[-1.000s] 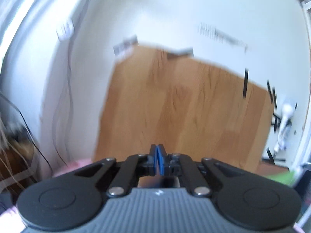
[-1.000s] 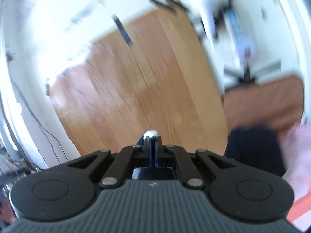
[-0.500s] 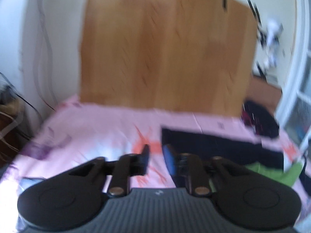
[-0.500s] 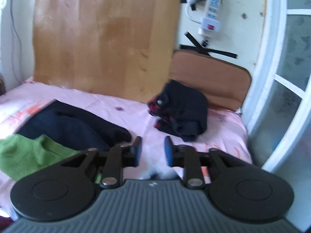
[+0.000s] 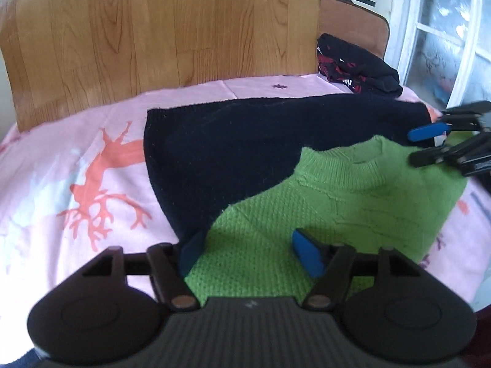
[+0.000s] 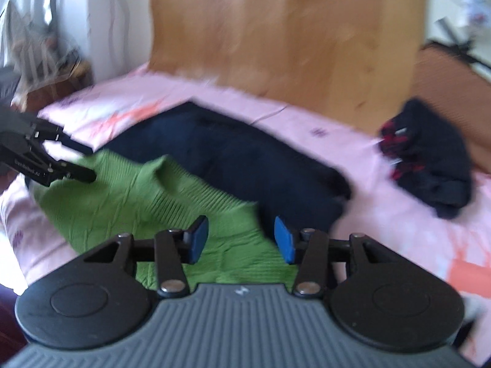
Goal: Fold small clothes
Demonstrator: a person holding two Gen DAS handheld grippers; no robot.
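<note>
A green knit sweater (image 5: 337, 202) lies flat on the pink bed sheet (image 5: 76, 159), partly on top of a dark navy garment (image 5: 233, 141). My left gripper (image 5: 248, 251) is open and empty just above the sweater's near hem. My right gripper (image 6: 241, 239) is open and empty over the sweater's (image 6: 129, 196) other side, next to the navy garment (image 6: 245, 153). The right gripper also shows at the right edge of the left wrist view (image 5: 429, 144), near the collar. The left gripper shows at the left edge of the right wrist view (image 6: 76, 161).
A crumpled black and red garment (image 5: 356, 61) lies at the far right of the bed, also in the right wrist view (image 6: 429, 162). A wooden board (image 5: 159, 27) stands against the wall behind the bed. A brown headboard (image 5: 353, 21) and a window (image 5: 445, 36) are at the right.
Both grippers swung down from the wall and board to the bed and came close over the green sweater. Both went from shut to wide open.
</note>
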